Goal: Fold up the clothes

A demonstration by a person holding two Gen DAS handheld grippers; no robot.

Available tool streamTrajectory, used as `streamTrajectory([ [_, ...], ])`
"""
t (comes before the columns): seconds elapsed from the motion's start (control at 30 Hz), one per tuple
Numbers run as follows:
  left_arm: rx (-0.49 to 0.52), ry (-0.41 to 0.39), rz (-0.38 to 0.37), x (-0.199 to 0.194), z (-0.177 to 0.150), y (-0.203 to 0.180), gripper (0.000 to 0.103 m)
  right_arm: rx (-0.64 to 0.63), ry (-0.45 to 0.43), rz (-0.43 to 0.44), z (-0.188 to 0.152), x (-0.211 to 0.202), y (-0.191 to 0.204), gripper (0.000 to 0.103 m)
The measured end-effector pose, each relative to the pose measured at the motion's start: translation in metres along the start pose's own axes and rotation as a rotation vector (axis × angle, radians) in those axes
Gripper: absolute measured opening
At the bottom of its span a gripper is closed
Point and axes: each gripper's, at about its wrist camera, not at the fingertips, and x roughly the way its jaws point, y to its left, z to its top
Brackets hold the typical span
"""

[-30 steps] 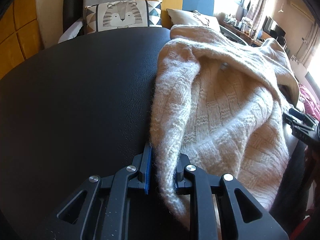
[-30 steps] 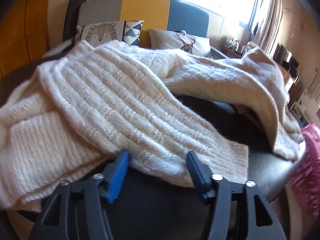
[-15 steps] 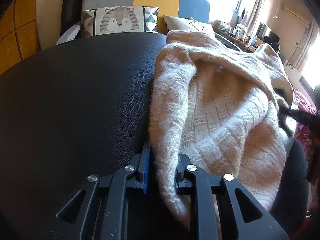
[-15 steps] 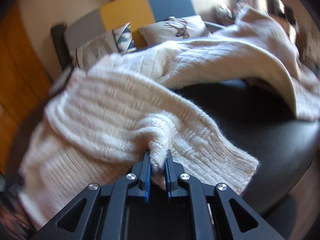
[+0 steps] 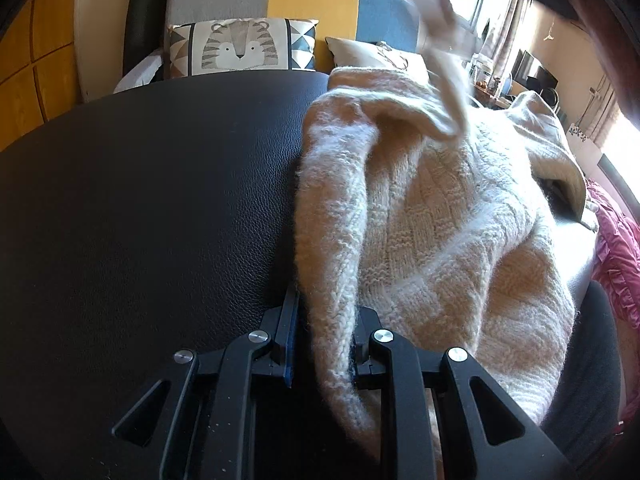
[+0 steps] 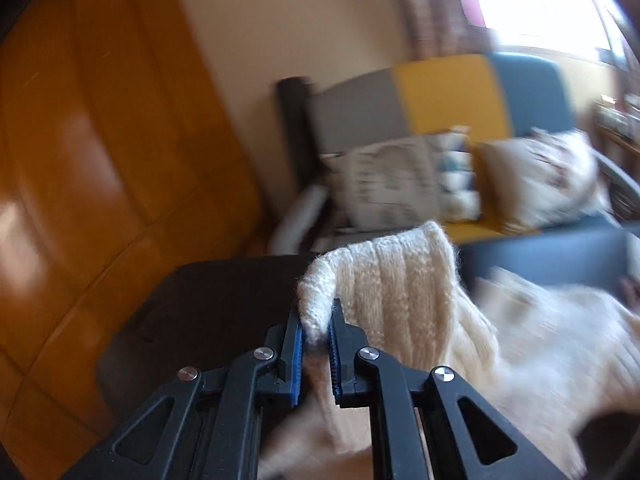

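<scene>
A cream knitted sweater [image 5: 432,216] lies bunched on the right half of a round black leather table [image 5: 152,200]. My left gripper [image 5: 324,320] is shut on a fold of the sweater's near left edge, low on the table. My right gripper [image 6: 316,324] is shut on the ribbed cuff of a sleeve [image 6: 392,280] and holds it lifted high above the table; the view is blurred by motion. The lifted sleeve shows blurred at the top of the left wrist view [image 5: 444,48].
A sofa with grey, yellow and blue back panels [image 5: 312,4] stands behind the table, with a tiger cushion [image 5: 240,44] and a beige cushion [image 5: 380,54]. Orange wood cabinets [image 6: 100,160] are at the left. A pink garment [image 5: 616,248] lies at the right edge.
My right gripper closed on the sleeve cuff and has lifted it up and to the left, swinging the view toward the sofa. My left gripper has stayed shut on the sweater edge.
</scene>
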Motion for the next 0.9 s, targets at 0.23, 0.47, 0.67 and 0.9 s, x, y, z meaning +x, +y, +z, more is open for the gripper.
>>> streamTrajectory([
  [0.23,0.010,-0.010,0.004,-0.001,0.000,0.000,0.020,-0.178,0.125,0.124,0.011,0.095,0.089,0.025],
  [0.47,-0.015,-0.025,-0.013,-0.006,0.002,0.000,0.025,-0.036,0.085,-0.115,-0.030,0.043,0.021,0.030],
  [0.67,0.136,-0.129,0.090,-0.028,0.051,-0.023,0.026,-0.039,0.193,-0.378,-0.082,0.014,-0.066,0.030],
  [0.9,-0.083,-0.117,0.150,0.009,0.129,0.028,0.032,-0.062,0.193,-0.402,-0.140,-0.018,-0.086,0.030],
])
